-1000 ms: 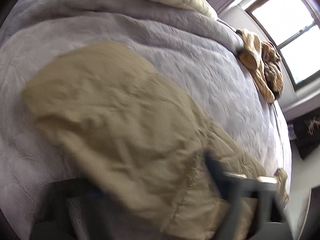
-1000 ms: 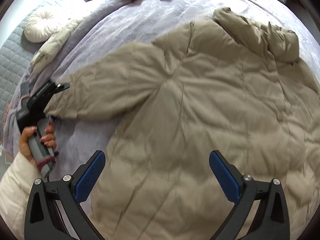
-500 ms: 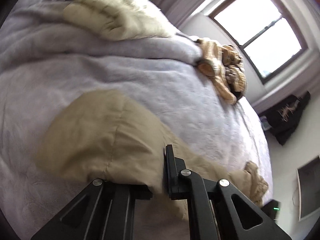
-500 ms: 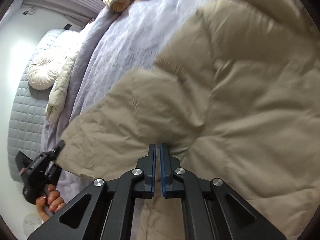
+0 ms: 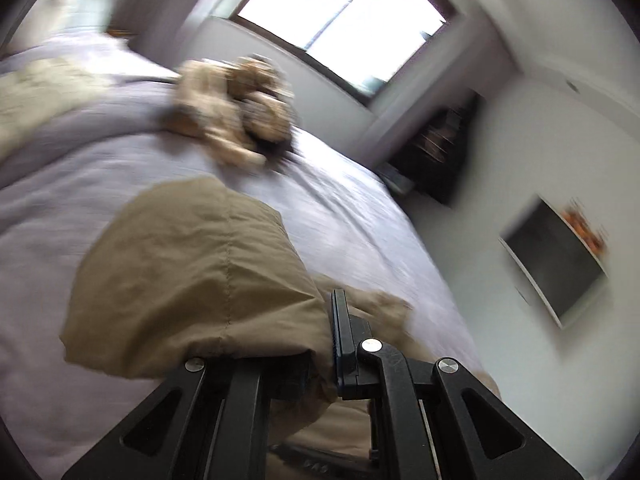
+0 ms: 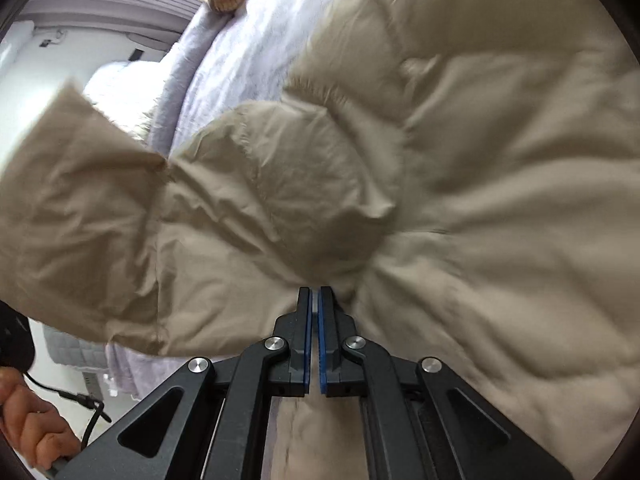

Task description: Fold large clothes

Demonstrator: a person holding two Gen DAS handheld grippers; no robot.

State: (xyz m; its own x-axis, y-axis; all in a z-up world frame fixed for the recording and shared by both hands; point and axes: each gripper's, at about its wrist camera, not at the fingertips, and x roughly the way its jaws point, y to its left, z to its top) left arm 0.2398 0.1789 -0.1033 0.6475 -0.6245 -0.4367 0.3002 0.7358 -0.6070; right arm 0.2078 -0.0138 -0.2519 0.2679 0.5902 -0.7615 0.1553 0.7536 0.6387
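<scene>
A large beige puffer jacket [image 6: 460, 152] lies spread on a lilac bed cover [image 6: 248, 52]. My left gripper [image 5: 320, 344] is shut on the cuff end of the jacket's sleeve [image 5: 192, 280] and holds it lifted off the bed. In the right wrist view that sleeve [image 6: 72, 216] hangs raised at the left. My right gripper [image 6: 315, 312] is shut, its blue pads almost touching, pinching jacket fabric near the armpit where the sleeve meets the body.
A heap of tan knitwear [image 5: 236, 112] lies at the far side of the bed, below a bright window [image 5: 340, 20]. A dark wall screen [image 5: 556, 264] hangs at the right. The person's hand [image 6: 28, 428] shows at the lower left.
Both grippers have shut on the jacket. The left one has lifted the sleeve and swung up toward the window. The right one moved in close to the armpit.
</scene>
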